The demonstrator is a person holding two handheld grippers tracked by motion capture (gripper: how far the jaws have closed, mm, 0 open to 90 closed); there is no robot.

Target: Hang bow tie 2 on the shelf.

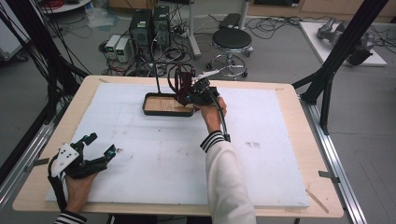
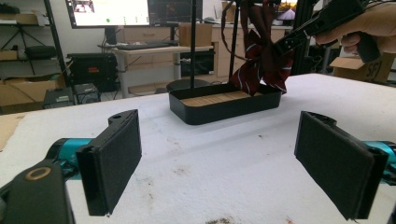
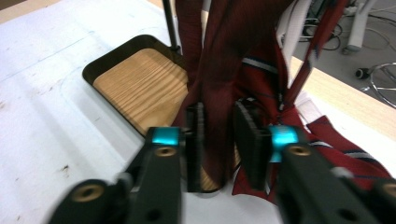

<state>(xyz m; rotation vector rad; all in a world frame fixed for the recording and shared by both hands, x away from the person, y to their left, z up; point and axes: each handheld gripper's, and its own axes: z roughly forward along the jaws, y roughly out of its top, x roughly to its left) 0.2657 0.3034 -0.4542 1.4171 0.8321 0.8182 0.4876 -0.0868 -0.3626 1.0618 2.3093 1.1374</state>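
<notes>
From the high view, the right gripper (image 1: 190, 94) reaches to the far middle of the white table cover (image 1: 140, 154), at the right end of a black tray with a wooden floor (image 1: 163, 105). A dark red tie (image 1: 183, 83) hangs there from a thin black stand (image 1: 157, 77) that rises from the tray; the gripper body and the hand cover most of the cloth, so the grip is hard to read from here. The left gripper (image 1: 100, 145) rests near the table's front left corner, jaws spread with nothing between them. Beyond the table stand a round stool (image 1: 231, 41) and computer cases (image 1: 149, 25) amid loose cables.

In the left gripper view, its two black pads (image 2: 112, 158) stand wide apart over bare cover. Farther off, the striped tie (image 2: 262, 60) drapes over the tray's (image 2: 224, 109) right end, with the right gripper (image 2: 286, 44) at it; the stand's top is cut off.

In the right gripper view, the jaws sit slightly apart with a fold of the tie (image 3: 219, 93) running down between them; the left pad seems to touch the cloth, the right stands just clear. The tie's lower end lies on the cover to the right, and the picture is somewhat blurred
</notes>
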